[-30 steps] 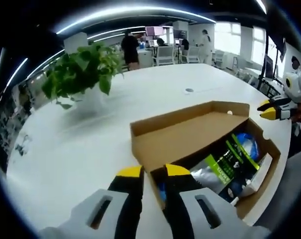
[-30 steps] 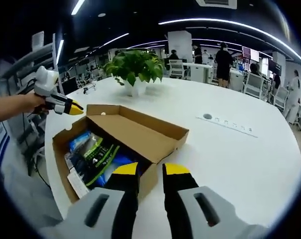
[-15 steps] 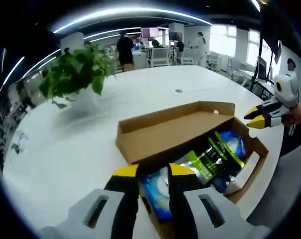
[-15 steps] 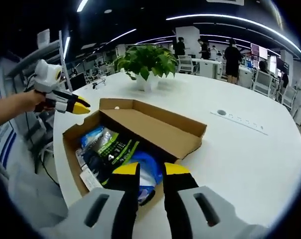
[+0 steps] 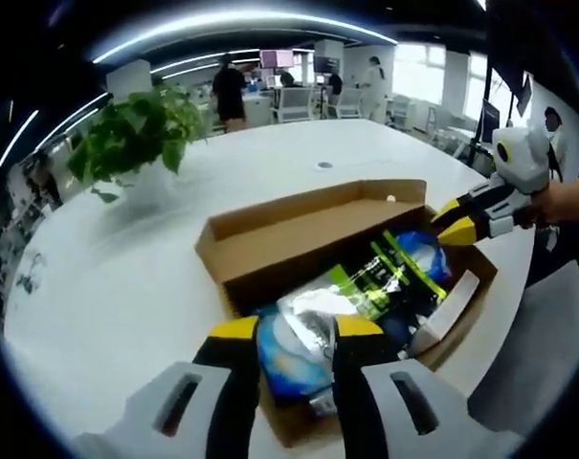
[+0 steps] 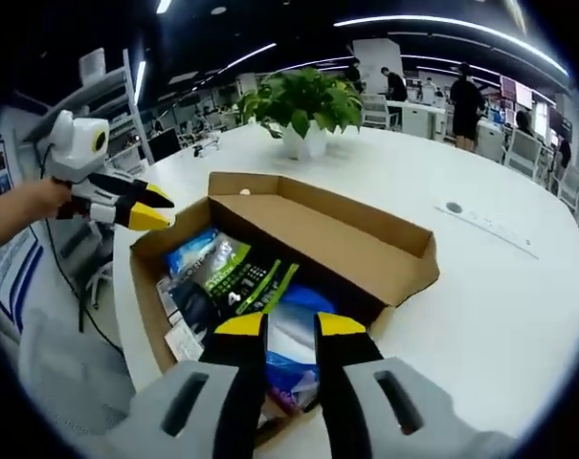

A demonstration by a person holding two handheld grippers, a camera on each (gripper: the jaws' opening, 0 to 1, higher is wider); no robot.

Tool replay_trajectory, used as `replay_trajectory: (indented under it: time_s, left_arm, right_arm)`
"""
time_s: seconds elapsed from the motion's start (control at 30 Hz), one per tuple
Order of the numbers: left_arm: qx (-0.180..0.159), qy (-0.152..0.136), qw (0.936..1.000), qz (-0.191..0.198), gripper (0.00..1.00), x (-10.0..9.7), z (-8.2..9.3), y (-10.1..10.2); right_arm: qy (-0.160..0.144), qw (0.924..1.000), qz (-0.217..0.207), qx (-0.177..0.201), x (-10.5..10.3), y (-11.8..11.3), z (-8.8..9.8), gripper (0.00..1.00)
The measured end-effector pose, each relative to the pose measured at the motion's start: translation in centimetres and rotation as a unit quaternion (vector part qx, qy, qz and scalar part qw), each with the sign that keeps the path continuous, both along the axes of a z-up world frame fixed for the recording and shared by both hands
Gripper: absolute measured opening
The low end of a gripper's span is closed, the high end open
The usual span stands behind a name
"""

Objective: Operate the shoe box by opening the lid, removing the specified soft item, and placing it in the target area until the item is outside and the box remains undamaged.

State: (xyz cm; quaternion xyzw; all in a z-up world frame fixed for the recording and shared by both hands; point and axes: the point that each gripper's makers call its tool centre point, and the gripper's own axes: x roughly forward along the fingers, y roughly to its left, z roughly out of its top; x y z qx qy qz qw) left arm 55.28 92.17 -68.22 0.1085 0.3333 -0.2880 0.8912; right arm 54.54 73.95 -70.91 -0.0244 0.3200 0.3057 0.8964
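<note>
We're over the shoe box (image 5: 299,239) now, sitting open on the white table (image 5: 126,277) with its lid (image 6: 337,225) folded back flat along the far side. Inside lies the soft item, a crinkly blue and silver bag (image 5: 303,349), and across it a black and green packet (image 5: 394,273); a white card (image 5: 442,311) leans against the box wall.

A lot is hidden from us. In the left gripper view our own jaws cover the near end of the blue bag, and the box's near wall drops out of sight beneath them. In the right gripper view the packet's far end tucks under the folded lid. The packet carries white print and what looks like a large "4" (image 6: 233,298), but we cannot read the rest, and no brand comes through on the bag.

The left gripper (image 5: 287,330) hangs just above the box's near end, jaws parted a little with the blue bag showing in the gap; we cannot tell whether they touch it. The right gripper (image 6: 279,325) is likewise slightly apart above the opposite end, gripping nothing. In each view the other gripper hovers at the box's far corner, held by a hand.

A potted plant (image 6: 308,105) stands beyond the box. People (image 5: 230,91) and chairs in the background are blurred.
</note>
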Motion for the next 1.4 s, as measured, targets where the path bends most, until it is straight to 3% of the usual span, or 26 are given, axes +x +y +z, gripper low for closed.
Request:
replay_trajectory:
  time_s: [0.63, 0.97, 1.07, 1.4]
  left_arm:
    - [-0.005, 0.01, 0.9999, 0.008, 0.31, -1.6, -0.7, 0.4]
    - [-0.001, 0.016, 0.9998, 0.01, 0.3, -1.8, -1.3, 0.6]
    - [0.003, 0.018, 0.9998, 0.004, 0.3, -1.8, -1.5, 0.1]
    - [0.012, 0.032, 0.9993, -0.016, 0.3, -1.7, -2.6, -1.1]
  right_arm:
    - [0.052, 0.9976, 0.044, -0.017, 0.5, 3.4, -3.0, 0.17]
    - [0.074, 0.9961, 0.044, -0.02, 0.8, 4.2, -4.1, 0.11]
    - [0.057, 0.9966, 0.049, -0.032, 1.1, 4.0, -3.6, 0.02]
    - [0.043, 0.9946, 0.068, -0.065, 0.6, 3.5, -3.6, 0.0]
